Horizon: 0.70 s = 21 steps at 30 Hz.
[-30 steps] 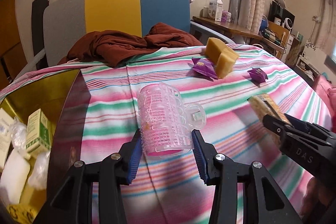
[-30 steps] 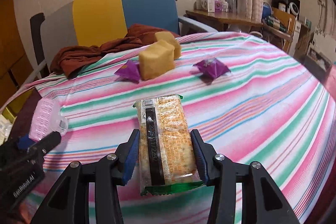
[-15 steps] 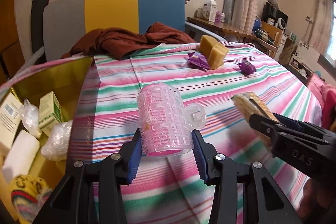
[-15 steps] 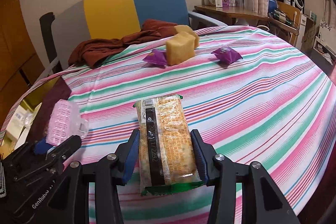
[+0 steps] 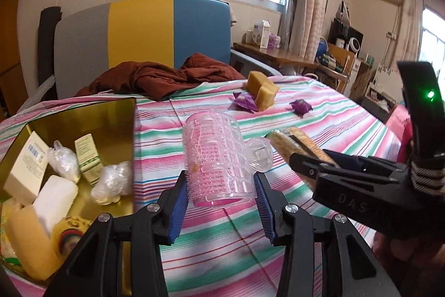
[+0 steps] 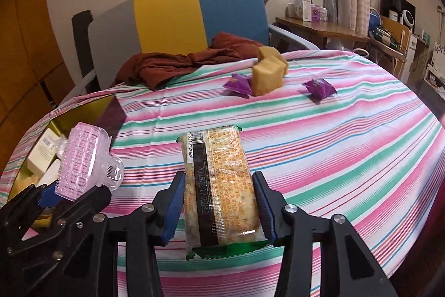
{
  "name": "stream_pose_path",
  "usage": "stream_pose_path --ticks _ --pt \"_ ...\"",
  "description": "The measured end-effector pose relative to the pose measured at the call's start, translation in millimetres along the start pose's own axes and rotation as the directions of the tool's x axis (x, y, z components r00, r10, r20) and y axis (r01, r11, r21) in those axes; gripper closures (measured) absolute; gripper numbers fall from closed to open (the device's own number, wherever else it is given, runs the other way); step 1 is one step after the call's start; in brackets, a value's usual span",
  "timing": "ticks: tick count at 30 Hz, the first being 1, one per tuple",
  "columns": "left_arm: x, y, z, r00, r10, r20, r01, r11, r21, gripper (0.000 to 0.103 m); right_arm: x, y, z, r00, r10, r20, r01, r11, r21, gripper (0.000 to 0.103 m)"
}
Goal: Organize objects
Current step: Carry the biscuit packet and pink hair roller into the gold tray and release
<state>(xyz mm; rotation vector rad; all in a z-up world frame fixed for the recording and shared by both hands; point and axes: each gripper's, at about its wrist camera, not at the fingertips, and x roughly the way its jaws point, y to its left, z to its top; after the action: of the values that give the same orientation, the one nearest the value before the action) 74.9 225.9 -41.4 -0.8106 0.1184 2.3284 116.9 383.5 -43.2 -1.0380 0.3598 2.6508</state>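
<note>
The cracker packet (image 6: 219, 185) shows a barcode and the printed date "2025/11/22B2"; the right gripper's (image 6: 219, 209) casing reads "DAS" in the left wrist view. The right gripper clamps the cracker packet between narrowly spaced blue pads above the striped tablecloth (image 6: 333, 135). The left gripper (image 5: 221, 202) grasps the pink hair roller (image 5: 217, 157) just right of the gold box (image 5: 83, 116), which holds small cartons with print too small to read.

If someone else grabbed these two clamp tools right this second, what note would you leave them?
Left gripper: shut on the pink hair roller, held up beside the gold box.
Right gripper: shut on the cracker packet, above the striped tablecloth.
Done: several small items already lie in the box.
Left: likely box both held items, then two yellow sponges and two purple candies.
</note>
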Motion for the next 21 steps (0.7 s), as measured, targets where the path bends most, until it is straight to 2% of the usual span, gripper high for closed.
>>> stream_pose_path --ticks 10,17,21 --pt "-36 43 4 1.000 0.025 0.017 -0.023 0.995 -0.096 0.057 -9 42 7 0.997 0.078 0.007 -0.078 0.996 -0.048 0.055" --pt "-48 94 8 0.995 0.095 -0.021 -0.097 0.978 -0.185 0.057 -9 87 14 0.989 0.149 0.002 -0.148 0.983 -0.105 0.055" --pt "-55 124 11 0.986 0.161 -0.036 -0.165 0.963 -0.211 0.057 -5 115 22 0.982 0.190 -0.006 -0.189 0.971 -0.145 0.055"
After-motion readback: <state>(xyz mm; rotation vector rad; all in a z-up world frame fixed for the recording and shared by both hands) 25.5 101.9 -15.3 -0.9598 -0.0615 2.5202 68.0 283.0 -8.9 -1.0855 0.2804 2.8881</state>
